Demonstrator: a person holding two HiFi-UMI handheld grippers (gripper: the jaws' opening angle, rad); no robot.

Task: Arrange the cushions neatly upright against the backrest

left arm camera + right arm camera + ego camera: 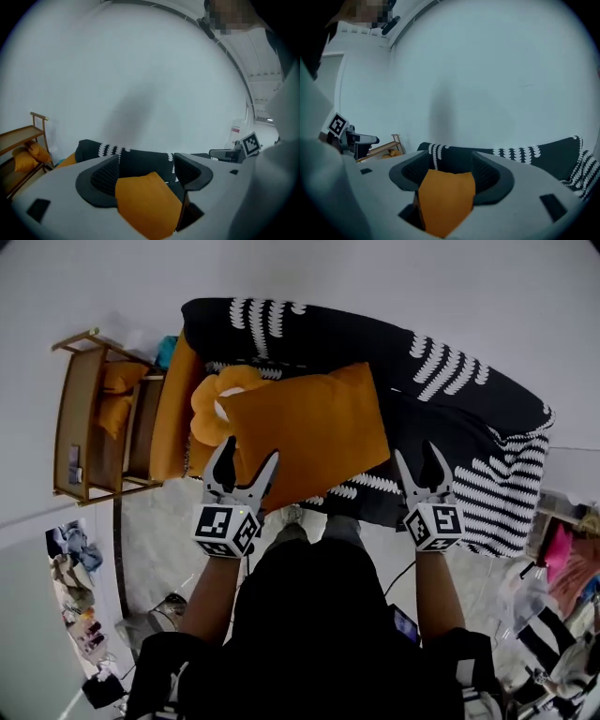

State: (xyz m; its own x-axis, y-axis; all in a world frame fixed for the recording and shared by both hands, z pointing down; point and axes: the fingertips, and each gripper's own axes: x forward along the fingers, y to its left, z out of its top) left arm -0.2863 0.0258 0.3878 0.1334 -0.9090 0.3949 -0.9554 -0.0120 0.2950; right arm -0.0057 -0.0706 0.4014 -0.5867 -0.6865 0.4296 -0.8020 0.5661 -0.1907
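Left gripper [250, 450] and right gripper [417, 452] are each clamped on orange rectangular fabric cushion [305, 432], held above black white-patterned sofa [427, 418] seat

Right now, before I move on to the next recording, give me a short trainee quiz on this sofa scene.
1. True or false: the orange rectangular fabric cushion lies on the floor.
2. What stands between the jaws of both the left gripper and the right gripper? A) nothing B) orange cushion fabric C) a black blanket
3. Fill in: in the head view, the orange flower-shaped cushion with a white centre sits on the black sofa with white patterns, to the rectangular cushion's ____.
Key: 1 false; 2 B; 3 left.
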